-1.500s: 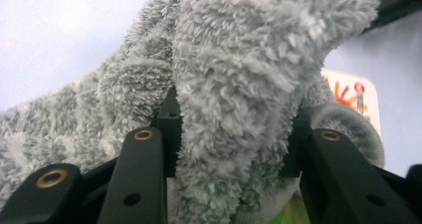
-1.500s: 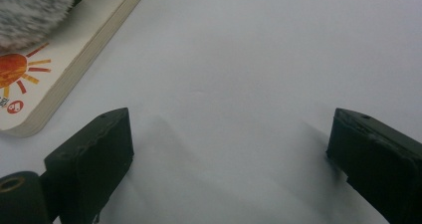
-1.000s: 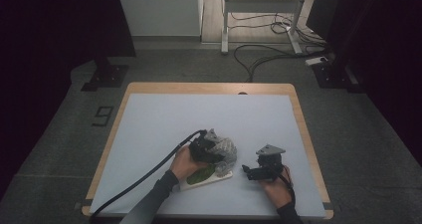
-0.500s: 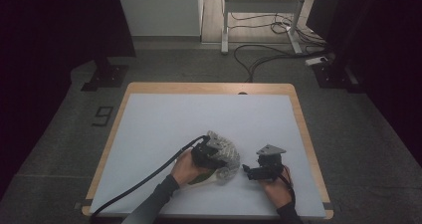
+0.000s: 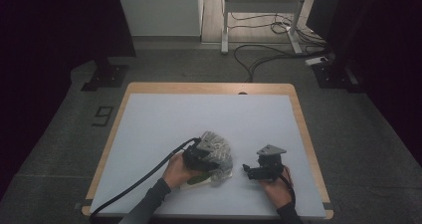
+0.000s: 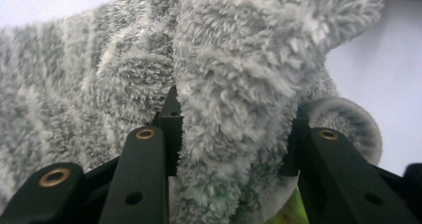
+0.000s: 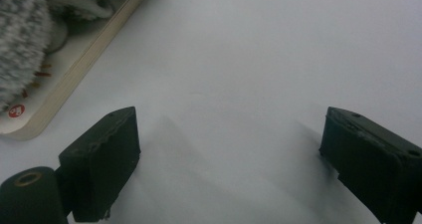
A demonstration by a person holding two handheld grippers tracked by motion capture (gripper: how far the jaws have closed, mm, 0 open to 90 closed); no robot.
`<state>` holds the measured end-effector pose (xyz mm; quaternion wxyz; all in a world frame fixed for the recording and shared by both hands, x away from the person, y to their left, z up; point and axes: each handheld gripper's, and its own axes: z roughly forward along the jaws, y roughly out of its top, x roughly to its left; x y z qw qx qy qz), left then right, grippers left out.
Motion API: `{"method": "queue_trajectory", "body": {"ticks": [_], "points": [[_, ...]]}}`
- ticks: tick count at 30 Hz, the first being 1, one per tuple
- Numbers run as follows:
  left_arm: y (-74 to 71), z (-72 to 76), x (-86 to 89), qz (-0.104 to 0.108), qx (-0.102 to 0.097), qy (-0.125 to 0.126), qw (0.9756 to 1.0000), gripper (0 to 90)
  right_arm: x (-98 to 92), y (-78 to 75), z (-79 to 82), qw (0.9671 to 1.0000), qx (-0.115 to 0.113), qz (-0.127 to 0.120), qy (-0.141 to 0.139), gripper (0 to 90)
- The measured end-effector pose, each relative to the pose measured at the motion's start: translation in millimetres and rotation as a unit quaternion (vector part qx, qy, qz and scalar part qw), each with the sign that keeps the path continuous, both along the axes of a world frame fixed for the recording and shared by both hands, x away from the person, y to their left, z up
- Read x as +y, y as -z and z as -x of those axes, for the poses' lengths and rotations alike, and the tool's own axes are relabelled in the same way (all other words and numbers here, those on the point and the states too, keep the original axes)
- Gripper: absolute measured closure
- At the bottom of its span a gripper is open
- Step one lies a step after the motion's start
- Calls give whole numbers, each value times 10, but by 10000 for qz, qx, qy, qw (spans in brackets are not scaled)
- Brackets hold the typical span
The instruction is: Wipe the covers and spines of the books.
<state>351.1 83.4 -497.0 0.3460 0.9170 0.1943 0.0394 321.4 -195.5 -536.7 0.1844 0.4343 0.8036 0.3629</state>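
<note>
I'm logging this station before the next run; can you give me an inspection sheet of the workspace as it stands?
Surface: white table top with a wooden rim, mostly bare.
Job's things: fluffy grey sock bunched on a pale card.
Clutter: nothing seen.
Grippers: left gripper shut on the sock; right gripper open over bare table, jaws just closing slightly.
Cables: black cable trails from the left gripper.
Surroundings: dark floor, loose floor cables, metal stand.

A recording lab or studio: dark curtains (image 5: 54, 40) flank a lit white-topped bench (image 5: 164, 119) on grey carpet (image 5: 348, 134), with loose cables (image 5: 259, 52) and a metal stand (image 5: 259, 5) behind.
</note>
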Motion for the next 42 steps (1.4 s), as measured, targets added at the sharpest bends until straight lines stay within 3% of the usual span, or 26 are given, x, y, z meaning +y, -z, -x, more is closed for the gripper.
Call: {"method": "queue_trajectory", "body": {"ticks": [23,42], "points": [[-3,254,560,109,0,-243,9996,600,1,0,1,10000,-6,3,6,86],[-43,409,905,-76,-125,-451,9989,598,4,-1,5,10000,-12,13,-1,89]]}}
